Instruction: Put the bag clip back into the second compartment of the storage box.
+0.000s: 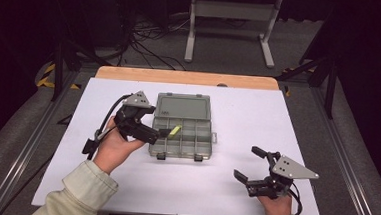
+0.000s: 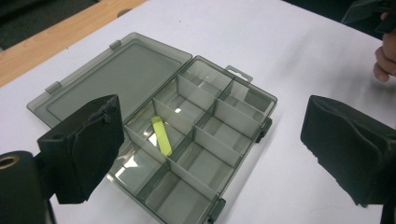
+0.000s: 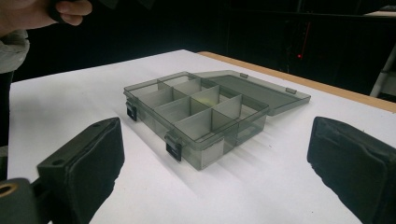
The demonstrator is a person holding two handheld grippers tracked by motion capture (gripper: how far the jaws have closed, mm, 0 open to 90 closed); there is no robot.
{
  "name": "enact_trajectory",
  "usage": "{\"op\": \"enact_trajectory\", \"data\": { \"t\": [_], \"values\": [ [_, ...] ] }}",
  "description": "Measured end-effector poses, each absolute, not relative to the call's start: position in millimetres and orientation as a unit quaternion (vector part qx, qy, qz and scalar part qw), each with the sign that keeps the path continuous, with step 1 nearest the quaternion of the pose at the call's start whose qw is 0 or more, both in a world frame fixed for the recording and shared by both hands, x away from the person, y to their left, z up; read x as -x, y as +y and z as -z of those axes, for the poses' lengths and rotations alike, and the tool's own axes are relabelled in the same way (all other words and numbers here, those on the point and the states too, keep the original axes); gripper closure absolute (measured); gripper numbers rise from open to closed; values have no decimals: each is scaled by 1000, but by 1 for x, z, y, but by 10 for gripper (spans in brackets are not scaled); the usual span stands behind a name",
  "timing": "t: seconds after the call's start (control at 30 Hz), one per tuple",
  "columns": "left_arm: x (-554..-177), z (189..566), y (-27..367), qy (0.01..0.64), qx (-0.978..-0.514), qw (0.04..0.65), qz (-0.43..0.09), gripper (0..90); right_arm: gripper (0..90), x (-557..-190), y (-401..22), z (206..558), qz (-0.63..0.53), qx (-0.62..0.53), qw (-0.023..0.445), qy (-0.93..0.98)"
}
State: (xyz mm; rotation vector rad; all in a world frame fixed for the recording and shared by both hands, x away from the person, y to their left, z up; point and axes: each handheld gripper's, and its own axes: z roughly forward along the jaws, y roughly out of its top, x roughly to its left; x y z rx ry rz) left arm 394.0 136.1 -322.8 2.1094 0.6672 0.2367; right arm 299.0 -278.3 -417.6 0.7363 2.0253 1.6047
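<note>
High view: yellow strip (image 1: 175, 131) inside open compartment box (image 1: 181, 146); both tools wide open, empty.

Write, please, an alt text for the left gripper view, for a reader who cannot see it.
An open grey compartment box lies on a white table, its lid folded flat, with a yellow-green strip in one compartment. The left gripper frames the box with its two black jaws wide apart, holding nothing.
</note>
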Motion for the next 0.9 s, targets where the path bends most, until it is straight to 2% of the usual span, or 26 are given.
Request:
{"op": "enact_trajectory", "data": {
  "t": [0.5, 0.9],
  "values": [
    [-357, 331, 181, 253, -832, 481, -111, 50, 41, -299, -278, 418, -582, -272, 223, 733],
    [-326, 357, 219, 246, -791, 536, -164, 44, 35, -299, -278, 418, -585, -274, 222, 731]
  ]
}}
